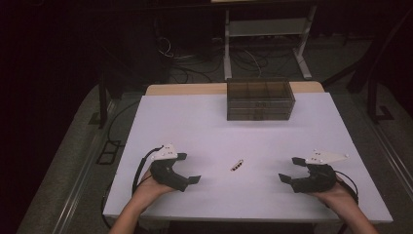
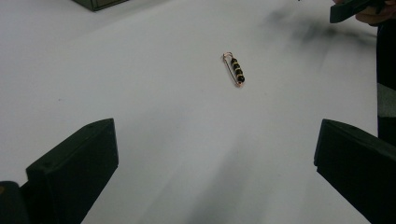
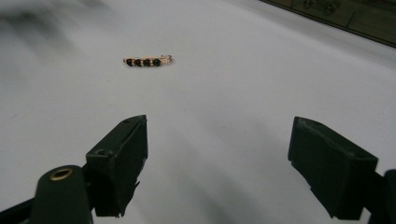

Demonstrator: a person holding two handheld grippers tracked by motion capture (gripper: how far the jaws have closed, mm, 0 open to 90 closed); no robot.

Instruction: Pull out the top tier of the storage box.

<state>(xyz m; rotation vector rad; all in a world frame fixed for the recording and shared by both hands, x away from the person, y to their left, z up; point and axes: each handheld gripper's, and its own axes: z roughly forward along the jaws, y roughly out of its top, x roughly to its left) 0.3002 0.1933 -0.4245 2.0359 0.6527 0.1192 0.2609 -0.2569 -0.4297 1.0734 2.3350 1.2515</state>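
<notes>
The small gold-wire pin strung with dark beads [image 1: 237, 165] lay flat on the bare white tabletop [image 1: 219, 126], between the two hand-held grippers and apart from both (nothing pressed on it or pinned it down). The left gripper [image 1: 191, 168] rested at the near left of the table with its black jaws spread wide and nothing between them, and the right gripper [image 1: 289, 169] sat at the near right in the same way, jaws apart and empty. The smoky translucent plastic drawer box [image 1: 260, 100] stood at the far edge, well apart from the pin, with its drawers looking closed. By my reading nothing had been started: the pin had not been picked up, so the pick-up and any placing remained.
</notes>
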